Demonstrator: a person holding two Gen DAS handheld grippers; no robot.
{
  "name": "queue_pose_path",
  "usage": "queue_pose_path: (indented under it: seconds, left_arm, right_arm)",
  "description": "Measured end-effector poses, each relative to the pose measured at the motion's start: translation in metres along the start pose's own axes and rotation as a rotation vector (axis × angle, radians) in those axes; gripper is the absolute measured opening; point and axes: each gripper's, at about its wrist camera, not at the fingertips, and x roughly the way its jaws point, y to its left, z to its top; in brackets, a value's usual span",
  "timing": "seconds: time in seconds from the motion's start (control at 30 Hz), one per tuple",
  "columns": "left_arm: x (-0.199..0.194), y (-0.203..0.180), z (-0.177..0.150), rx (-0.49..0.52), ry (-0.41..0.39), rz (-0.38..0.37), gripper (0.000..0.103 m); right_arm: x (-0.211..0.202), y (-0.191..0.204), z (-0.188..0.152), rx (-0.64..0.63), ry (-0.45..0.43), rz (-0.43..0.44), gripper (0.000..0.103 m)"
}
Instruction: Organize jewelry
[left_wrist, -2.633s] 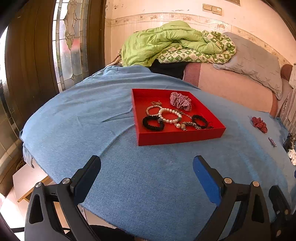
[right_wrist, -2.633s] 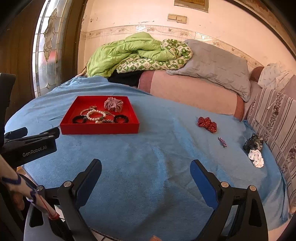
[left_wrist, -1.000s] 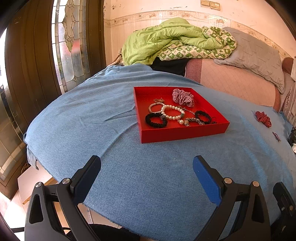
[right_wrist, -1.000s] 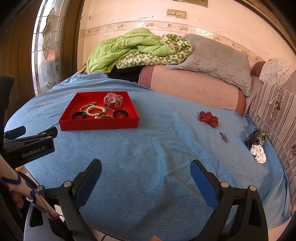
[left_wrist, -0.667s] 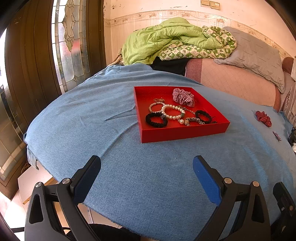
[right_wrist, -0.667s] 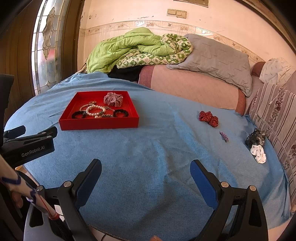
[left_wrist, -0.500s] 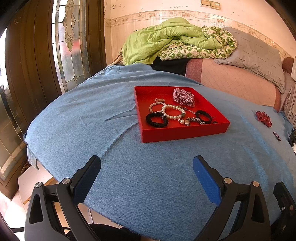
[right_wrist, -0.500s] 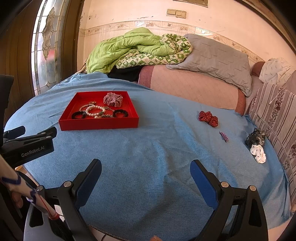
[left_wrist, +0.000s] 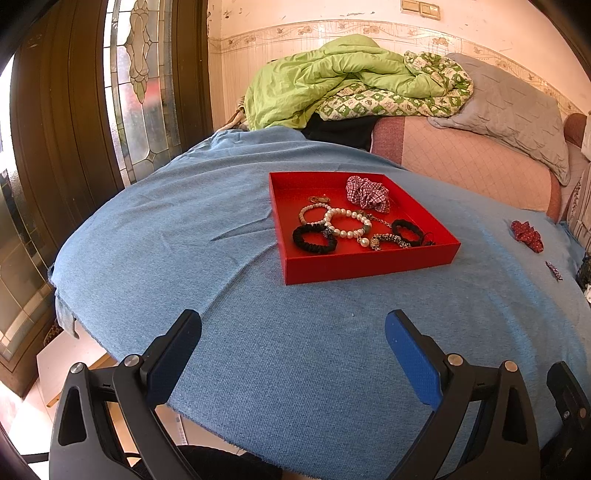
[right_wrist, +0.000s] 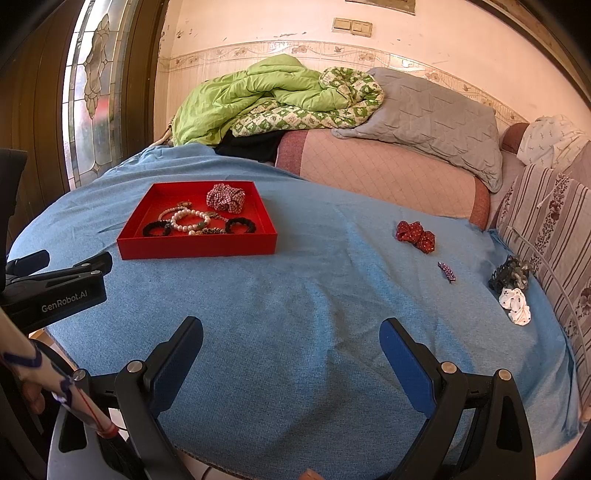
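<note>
A red tray (left_wrist: 362, 264) (right_wrist: 195, 248) sits on the blue cloth and holds a pearl bracelet (left_wrist: 345, 221), black hair ties (left_wrist: 314, 240), a beaded bracelet and a checked scrunchie (left_wrist: 367, 194). On the cloth to the right lie a red scrunchie (right_wrist: 415, 234), a small clip (right_wrist: 447, 272), a dark scrunchie (right_wrist: 511, 277) and a white scrunchie (right_wrist: 515, 306). My left gripper (left_wrist: 293, 332) is open and empty over the near edge of the cloth. My right gripper (right_wrist: 291, 339) is open and empty, well short of the loose pieces.
The blue cloth (right_wrist: 295, 295) covers a rounded table. Behind it is a sofa with a green quilt (right_wrist: 258, 96) and a grey pillow (right_wrist: 436, 114). A striped cushion (right_wrist: 554, 221) lies at the right. A door with stained glass (left_wrist: 147, 92) is at the left.
Both views have shifted only slightly over the last seconds. Both grippers stay open and nothing on the cloth has moved.
</note>
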Motion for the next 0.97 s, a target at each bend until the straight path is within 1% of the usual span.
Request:
queue_pose_path:
  seconds: [0.63, 0.77, 0.9, 0.97]
  left_arm:
    - [0.000, 0.001, -0.001, 0.012, 0.008, 0.005, 0.099]
    - [-0.004, -0.001, 0.000, 0.067, 0.014, 0.006, 0.099]
    - [-0.010, -0.026, 0.005, 0.204, 0.004, 0.037, 0.099]
    - [-0.016, -0.043, 0.007, 0.256, -0.034, 0.020, 0.099]
  right_arm:
    - [-0.001, -0.003, 0.000, 0.004, -0.001, -0.002, 0.098]
    - [-0.005, -0.014, 0.003, 0.027, 0.000, -0.021, 0.098]
    - [-0.009, -0.037, 0.007, 0.066, 0.008, -0.064, 0.098]
    - [-0.008, -0.052, 0.010, 0.099, 0.021, -0.084, 0.098]
